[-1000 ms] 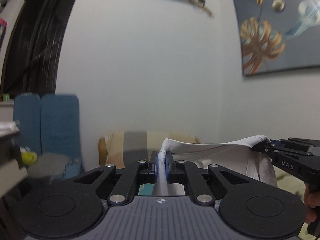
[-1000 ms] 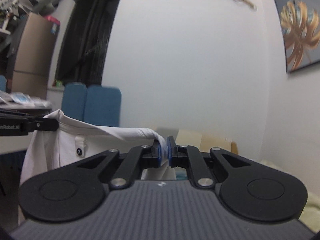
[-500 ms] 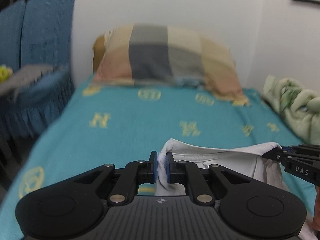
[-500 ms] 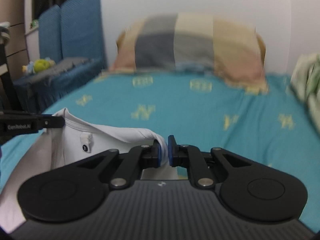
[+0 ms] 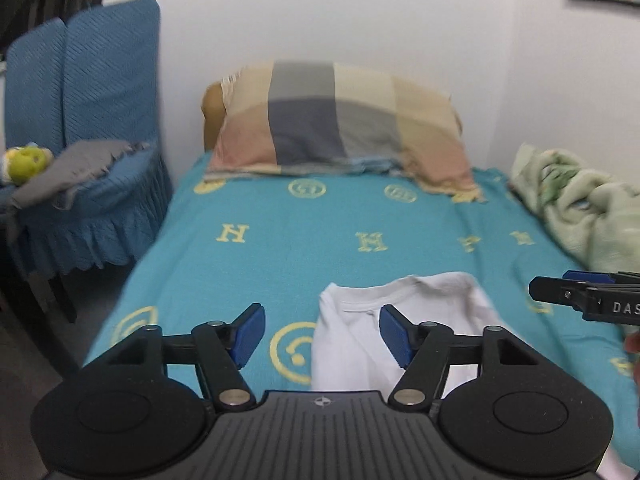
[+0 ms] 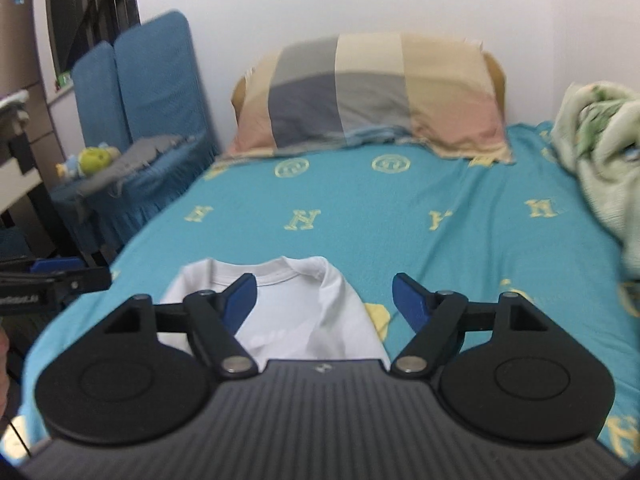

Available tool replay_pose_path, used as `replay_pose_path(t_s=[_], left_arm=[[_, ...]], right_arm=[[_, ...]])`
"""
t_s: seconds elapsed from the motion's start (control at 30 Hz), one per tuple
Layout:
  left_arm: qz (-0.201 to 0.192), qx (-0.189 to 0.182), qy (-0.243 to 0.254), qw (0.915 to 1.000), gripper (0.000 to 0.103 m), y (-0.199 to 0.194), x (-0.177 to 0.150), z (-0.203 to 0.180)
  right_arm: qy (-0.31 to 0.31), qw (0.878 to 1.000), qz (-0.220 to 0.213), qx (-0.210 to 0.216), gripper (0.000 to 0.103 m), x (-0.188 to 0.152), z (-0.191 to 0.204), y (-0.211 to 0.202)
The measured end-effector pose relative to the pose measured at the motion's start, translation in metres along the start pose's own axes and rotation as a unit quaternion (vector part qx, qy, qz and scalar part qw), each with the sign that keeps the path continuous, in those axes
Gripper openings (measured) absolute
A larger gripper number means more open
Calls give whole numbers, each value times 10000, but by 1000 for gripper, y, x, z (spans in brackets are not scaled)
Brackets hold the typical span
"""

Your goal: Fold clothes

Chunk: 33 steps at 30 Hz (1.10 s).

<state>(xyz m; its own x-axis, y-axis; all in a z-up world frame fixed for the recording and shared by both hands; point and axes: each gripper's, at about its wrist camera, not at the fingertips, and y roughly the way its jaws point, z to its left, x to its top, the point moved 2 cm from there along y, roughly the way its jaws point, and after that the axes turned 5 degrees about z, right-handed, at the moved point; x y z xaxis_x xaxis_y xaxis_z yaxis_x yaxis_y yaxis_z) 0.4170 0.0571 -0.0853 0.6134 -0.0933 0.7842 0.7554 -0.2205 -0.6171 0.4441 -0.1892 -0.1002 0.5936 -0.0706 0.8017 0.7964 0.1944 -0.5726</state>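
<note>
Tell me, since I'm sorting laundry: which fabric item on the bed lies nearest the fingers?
The white T-shirt, spread flat on the teal bedsheet just ahead of both open grippers. The checked pillow sits against the far wall, and the green blanket is bunched at the right edge.

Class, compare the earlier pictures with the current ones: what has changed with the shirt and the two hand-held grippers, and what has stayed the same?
Both the left hand-held gripper and right hand-held gripper came down to the bed, and their jaws have just been opening, letting go of the white shirt, which now lies on the bedspread. The pillow and green blanket stayed put.
</note>
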Motion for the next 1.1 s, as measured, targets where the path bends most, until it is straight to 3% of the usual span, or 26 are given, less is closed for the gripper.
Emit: replay_pose_path(t_s=[0.3, 0.53, 0.63, 0.77, 1.1], left_arm=[[-390, -170, 348, 9985, 71, -193, -72, -51], [-580, -449, 527, 9959, 75, -286, -137, -97], [-538, -634, 626, 9946, 76, -298, -161, -114], [-293, -666, 1040, 9919, 76, -281, -186, -134], [562, -398, 1737, 9824, 70, -167, -214, -133]], right_arm=[[165, 9992, -368, 9, 76, -48, 31, -172], [128, 9983, -535, 172, 76, -112, 52, -264], [59, 9987, -467, 174, 76, -134, 54, -279], [355, 9980, -481, 185, 76, -150, 42, -285], [1209, 9918, 162, 376, 76, -169, 9, -239]])
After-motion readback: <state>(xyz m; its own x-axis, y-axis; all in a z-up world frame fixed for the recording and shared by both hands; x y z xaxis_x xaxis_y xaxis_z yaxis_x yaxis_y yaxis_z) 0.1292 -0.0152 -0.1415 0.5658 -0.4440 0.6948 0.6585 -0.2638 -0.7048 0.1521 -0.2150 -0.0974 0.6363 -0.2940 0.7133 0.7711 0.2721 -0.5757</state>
